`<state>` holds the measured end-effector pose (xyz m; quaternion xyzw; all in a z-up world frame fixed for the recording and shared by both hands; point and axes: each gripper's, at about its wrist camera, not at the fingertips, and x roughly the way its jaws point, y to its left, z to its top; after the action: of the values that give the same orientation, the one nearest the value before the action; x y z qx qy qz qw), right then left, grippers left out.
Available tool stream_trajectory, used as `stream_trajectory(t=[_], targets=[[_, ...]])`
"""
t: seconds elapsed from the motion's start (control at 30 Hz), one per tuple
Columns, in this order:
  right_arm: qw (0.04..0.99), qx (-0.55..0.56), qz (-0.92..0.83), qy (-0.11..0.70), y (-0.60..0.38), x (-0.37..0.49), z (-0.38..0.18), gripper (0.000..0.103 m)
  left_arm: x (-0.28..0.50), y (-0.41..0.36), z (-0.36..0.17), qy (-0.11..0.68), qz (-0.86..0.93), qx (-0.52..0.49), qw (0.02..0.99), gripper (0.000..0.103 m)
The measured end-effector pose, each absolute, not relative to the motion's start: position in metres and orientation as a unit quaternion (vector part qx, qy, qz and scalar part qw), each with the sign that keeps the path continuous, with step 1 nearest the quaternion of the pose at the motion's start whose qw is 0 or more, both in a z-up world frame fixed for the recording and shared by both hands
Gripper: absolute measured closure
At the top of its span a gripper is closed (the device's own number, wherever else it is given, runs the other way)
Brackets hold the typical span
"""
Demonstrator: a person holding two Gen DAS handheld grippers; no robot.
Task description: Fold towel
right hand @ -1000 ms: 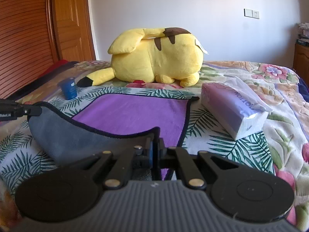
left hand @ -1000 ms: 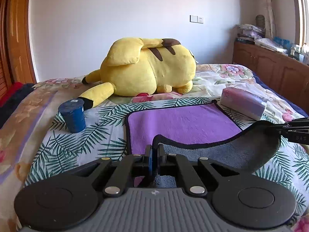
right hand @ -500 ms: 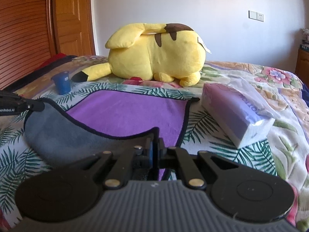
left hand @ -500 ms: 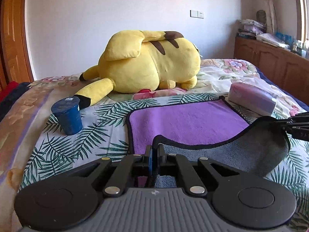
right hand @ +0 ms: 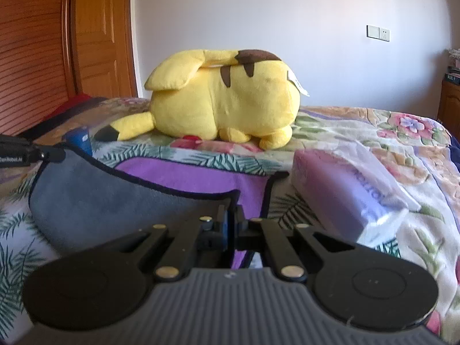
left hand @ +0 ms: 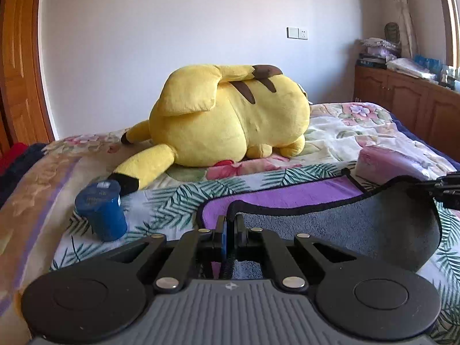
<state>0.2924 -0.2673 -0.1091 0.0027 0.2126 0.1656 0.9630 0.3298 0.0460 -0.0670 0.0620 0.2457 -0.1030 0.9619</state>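
Observation:
A purple towel (left hand: pixel 287 194) with a grey underside and black trim lies on the bed; its near edge is lifted and curled over so the grey side (left hand: pixel 330 230) faces me. My left gripper (left hand: pixel 230 224) is shut on the towel's near left corner. My right gripper (right hand: pixel 231 218) is shut on the near right corner, and the towel (right hand: pixel 195 178) shows there with its grey underside (right hand: pixel 115 198). Each gripper's tip shows in the other's view, the right one (left hand: pixel 442 187) and the left one (right hand: pixel 34 152).
A big yellow plush toy (left hand: pixel 227 120) lies beyond the towel. A blue cup (left hand: pixel 100 210) stands left of the towel. A purple tissue pack (right hand: pixel 350 189) lies right of it. Wooden cabinets (left hand: pixel 408 97) line the right wall, a wooden door (right hand: pixel 95 34) the left.
Both grippers have carried the held near edge forward toward the far edge and lower; less purple shows, and the plush, cup and tissue pack look closer.

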Motion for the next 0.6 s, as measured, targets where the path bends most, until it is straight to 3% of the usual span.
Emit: stream_trajectory(t=[0.6], targets=[[0.972,-0.007,0.154,0.178,-0.267,0.345,-0.091,0.099,0.384,0.029,-0.045,0.208,-0.081,0.086,0.971,0.098]])
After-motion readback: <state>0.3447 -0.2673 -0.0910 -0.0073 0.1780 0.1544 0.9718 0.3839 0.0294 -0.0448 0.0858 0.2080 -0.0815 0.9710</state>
